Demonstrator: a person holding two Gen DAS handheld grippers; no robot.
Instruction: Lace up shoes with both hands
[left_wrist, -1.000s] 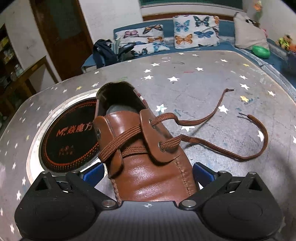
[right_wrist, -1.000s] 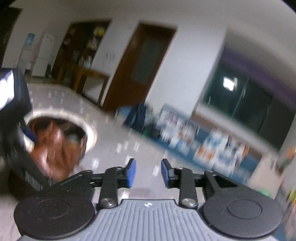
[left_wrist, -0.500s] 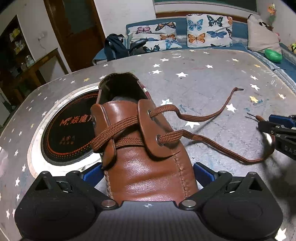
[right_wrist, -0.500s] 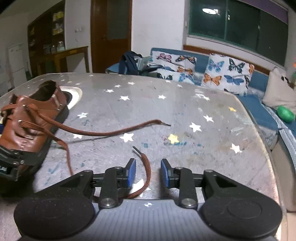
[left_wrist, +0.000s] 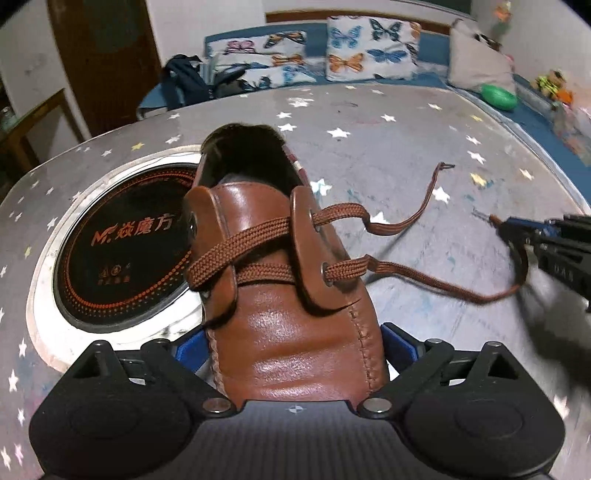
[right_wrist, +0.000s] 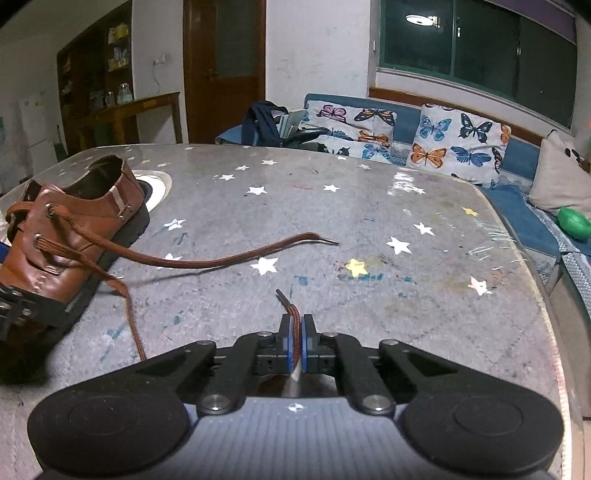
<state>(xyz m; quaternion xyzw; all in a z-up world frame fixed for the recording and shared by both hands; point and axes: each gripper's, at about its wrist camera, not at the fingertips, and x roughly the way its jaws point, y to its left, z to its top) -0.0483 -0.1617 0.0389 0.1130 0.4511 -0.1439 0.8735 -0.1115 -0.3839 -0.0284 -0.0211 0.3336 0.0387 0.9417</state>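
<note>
Left wrist view: left gripper (left_wrist: 295, 343) clamped on shoe (left_wrist: 291, 317), one blue pad against each side of the toe. Brown glossy leather, stitched seam along right side of vamp, dark open collar at far end. Shoe on table (left_wrist: 388, 140), grey with scattered stars; heel end over edge of round black hob (left_wrist: 122, 254) with orange lettering. Long axis straight away from camera: toe near, heel far. Brown flat lace (left_wrist: 240, 247) crossed over tongue between left and right flaps, exiting two right-hand eyelets. Upper strand lying loose across table, tip pointing away to the right. Lower strand running right in a curve to right gripper (left_wrist: 517, 230), visible at frame edge, blurred.

Right wrist view: shoe (right_wrist: 70, 236) at far left, toe held by left gripper (right_wrist: 14, 306), partly cut off by frame edge; heel toward far end of table (right_wrist: 369, 206). Long axis from near left to far centre. Loose strand of lace (right_wrist: 221, 260) stretched rightward over table, tip free. Second strand dropping from lower eyelet toward camera, looping under. Right gripper (right_wrist: 295, 347) closed narrow on lace end, dark tip protruding just past pads. Sofa (right_wrist: 406, 110) with butterfly cushions behind table.
</note>
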